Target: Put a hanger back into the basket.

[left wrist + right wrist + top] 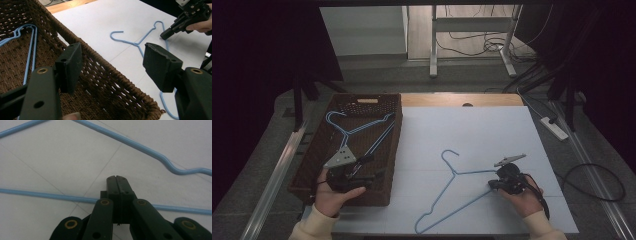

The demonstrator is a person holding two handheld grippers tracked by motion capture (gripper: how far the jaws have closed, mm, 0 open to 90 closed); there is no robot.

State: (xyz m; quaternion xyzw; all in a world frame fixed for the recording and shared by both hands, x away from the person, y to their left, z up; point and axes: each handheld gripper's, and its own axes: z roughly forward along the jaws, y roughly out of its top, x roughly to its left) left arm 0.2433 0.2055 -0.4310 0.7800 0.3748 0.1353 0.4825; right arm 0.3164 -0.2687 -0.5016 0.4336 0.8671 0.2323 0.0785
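At the left of the table sits a brown wicker basket (312, 155), rectangular, its walls an open weave with a thick braided rim. Inside it lie thin blue wire hangers (357, 131), overlapping, hooks toward the far end; how many there are is hard to make out from the high view, perhaps two or three. The left gripper (371, 176) hovers over the near end of the basket, held in a hand with a cream sleeve, a grey three-cornered plate on top. In the left gripper view its two matt black jaws stand wide apart with nothing between them, the blocky pads squared off and slightly chipped at the edges, the woven rim (105, 67) running underneath.

To the right of the basket a smooth white sheet (472, 130) covers the table, faint seams crossing it, with a strip of bare wood at its far edge. On the sheet lies a single blue wire hanger (452, 192), flat, its hook pointing away from the person and its long bar running toward the near edge.

The right gripper (492, 184) rests at the hanger's right shoulder. In the right gripper view its jaws are pressed together tip to tip, nothing clamped, and they sit over the straight bar (50, 195), while the kinked shoulder wire (150, 151) passes beyond the tips.
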